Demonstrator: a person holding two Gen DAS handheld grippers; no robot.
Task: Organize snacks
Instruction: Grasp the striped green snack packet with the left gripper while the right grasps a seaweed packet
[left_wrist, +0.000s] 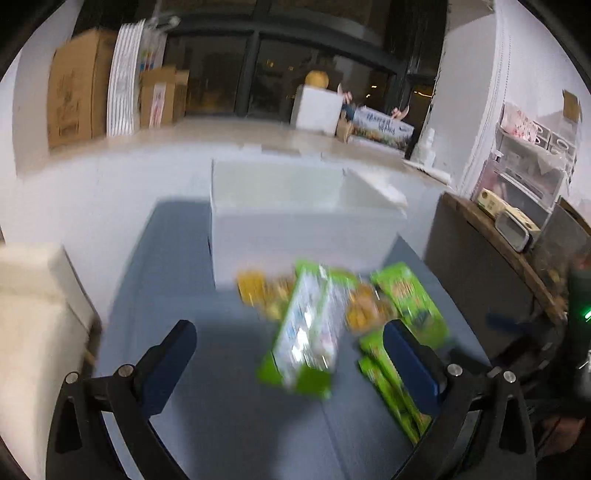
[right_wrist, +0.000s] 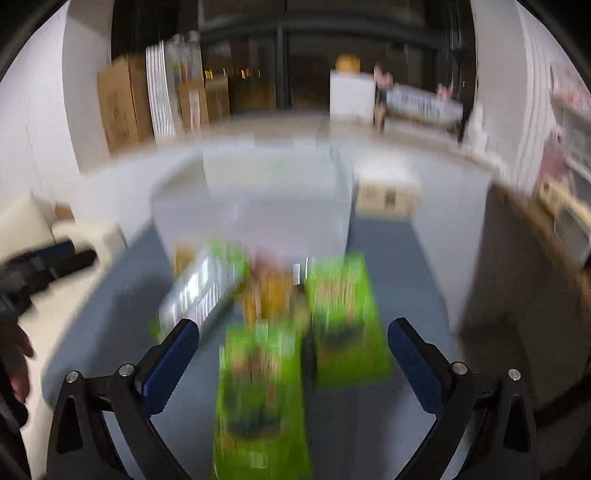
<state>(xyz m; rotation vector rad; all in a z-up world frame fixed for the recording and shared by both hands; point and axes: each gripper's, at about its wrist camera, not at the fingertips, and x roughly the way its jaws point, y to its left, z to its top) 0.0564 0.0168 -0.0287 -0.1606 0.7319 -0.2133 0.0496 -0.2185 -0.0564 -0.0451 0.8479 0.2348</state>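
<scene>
Both views are blurred by motion. On a blue-grey tabletop (left_wrist: 229, 424) lie several snack packs: a green-and-silver box (left_wrist: 308, 332), yellow packets (left_wrist: 258, 290) and green boxes (left_wrist: 410, 299). Behind them stands an open white bin (left_wrist: 295, 214). My left gripper (left_wrist: 290, 360) is open, with the green-and-silver box lying on the table between its blue pads (left_wrist: 173, 362) and untouched. My right gripper (right_wrist: 293, 354) is open above a green box (right_wrist: 258, 398); a second green box (right_wrist: 343, 317), the silver box (right_wrist: 199, 291) and yellow packets (right_wrist: 269, 295) lie in front of the white bin (right_wrist: 258, 210).
A cream cushion (left_wrist: 33, 317) sits off the table's left edge, and a dark wooden-edged counter (left_wrist: 491, 258) stands to the right. Cardboard boxes (left_wrist: 77, 99) lean against the far wall. A small carton (right_wrist: 388, 195) stands right of the bin. The other gripper and a hand (right_wrist: 18, 354) appear at the left edge.
</scene>
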